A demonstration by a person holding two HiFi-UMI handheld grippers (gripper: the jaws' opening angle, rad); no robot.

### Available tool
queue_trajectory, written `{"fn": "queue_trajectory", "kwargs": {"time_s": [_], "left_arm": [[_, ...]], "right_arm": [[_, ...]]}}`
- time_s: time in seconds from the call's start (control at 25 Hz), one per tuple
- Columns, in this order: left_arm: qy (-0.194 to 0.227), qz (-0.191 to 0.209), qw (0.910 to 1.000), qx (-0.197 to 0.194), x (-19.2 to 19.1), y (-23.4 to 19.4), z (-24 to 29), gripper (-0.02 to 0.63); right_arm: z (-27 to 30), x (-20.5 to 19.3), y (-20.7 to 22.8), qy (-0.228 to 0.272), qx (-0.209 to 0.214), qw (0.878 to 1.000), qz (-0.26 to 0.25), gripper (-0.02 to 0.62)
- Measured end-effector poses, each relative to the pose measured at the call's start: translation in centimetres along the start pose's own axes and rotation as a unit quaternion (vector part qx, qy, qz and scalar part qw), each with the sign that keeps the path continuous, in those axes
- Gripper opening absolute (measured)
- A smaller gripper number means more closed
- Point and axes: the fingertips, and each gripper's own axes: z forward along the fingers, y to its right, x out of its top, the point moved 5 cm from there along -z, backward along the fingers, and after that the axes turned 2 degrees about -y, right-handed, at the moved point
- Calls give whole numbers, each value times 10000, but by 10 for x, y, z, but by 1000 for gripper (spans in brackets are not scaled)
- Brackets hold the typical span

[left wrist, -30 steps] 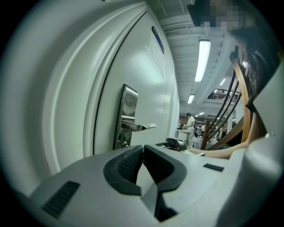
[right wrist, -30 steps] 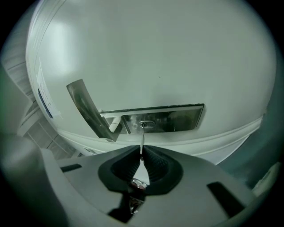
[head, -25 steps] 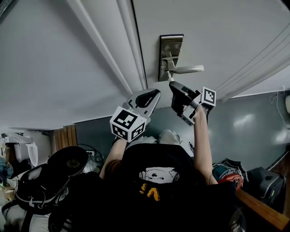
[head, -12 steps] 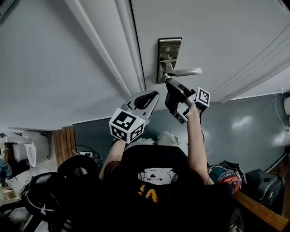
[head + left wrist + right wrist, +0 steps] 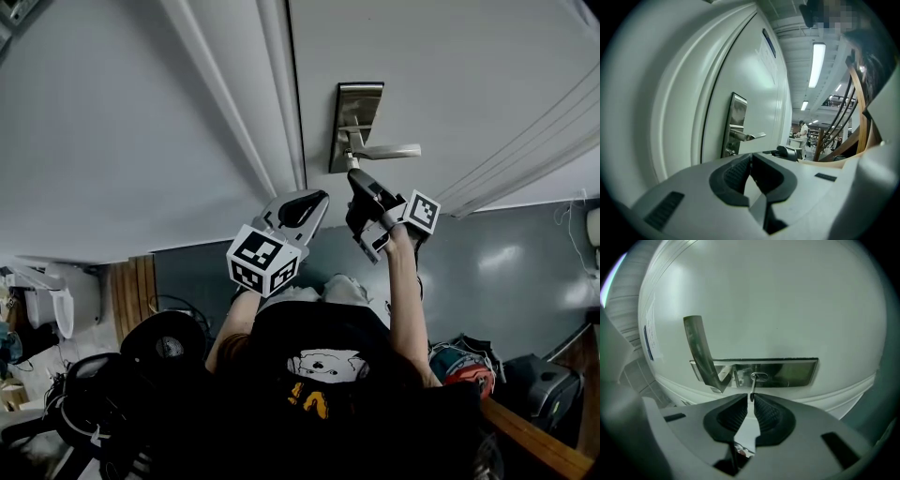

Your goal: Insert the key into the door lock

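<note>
A steel lock plate (image 5: 357, 120) with a lever handle (image 5: 392, 151) sits on the white door (image 5: 450, 75). My right gripper (image 5: 353, 174) is at the plate's lower end and is shut on a thin key (image 5: 752, 389). The key's tip reaches the oval keyhole cylinder (image 5: 760, 376) on the lock plate (image 5: 792, 371). How deep it sits I cannot tell. The lever handle (image 5: 700, 352) hangs to the left of it. My left gripper (image 5: 302, 208) is held lower left of the plate, away from the door. Its jaws (image 5: 751, 156) are shut and hold nothing.
The white door frame (image 5: 234, 103) runs along the left of the lock. In the left gripper view the lock plate (image 5: 736, 123) and lever handle (image 5: 749, 136) show from the side. Bags (image 5: 131, 375) and a wooden rail (image 5: 534, 436) lie on the floor behind me.
My right gripper has moved up to the lock plate, bringing the key's tip to the keyhole. The left gripper has stayed about where it was.
</note>
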Motion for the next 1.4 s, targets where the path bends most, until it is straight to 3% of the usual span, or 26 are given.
{"fn": "queue_trajectory", "kwargs": {"time_s": [0.16,0.36,0.68,1.16,1.4], "left_arm": [[-28,-82,10000,2,3,-1,2,21],[-86,-189,9998,13,3,2,-1,21],[-100,-367,9992,74,-5,2,-24,21],[-117,-451,9989,-110,-25,4,-70,21],[-82,-503,9983,-286,-30,6,-82,21]], "right_arm": [[-7,-6,-4,14,-205,9998,-41,34],[-19,-19,-19,-14,-105,9999,-84,34],[-25,-57,-35,-258,-831,9883,-1250,34],[-22,-125,-36,-236,-1013,9845,-1414,34],[-28,-141,-47,-132,-1141,9787,-1703,34]]}}
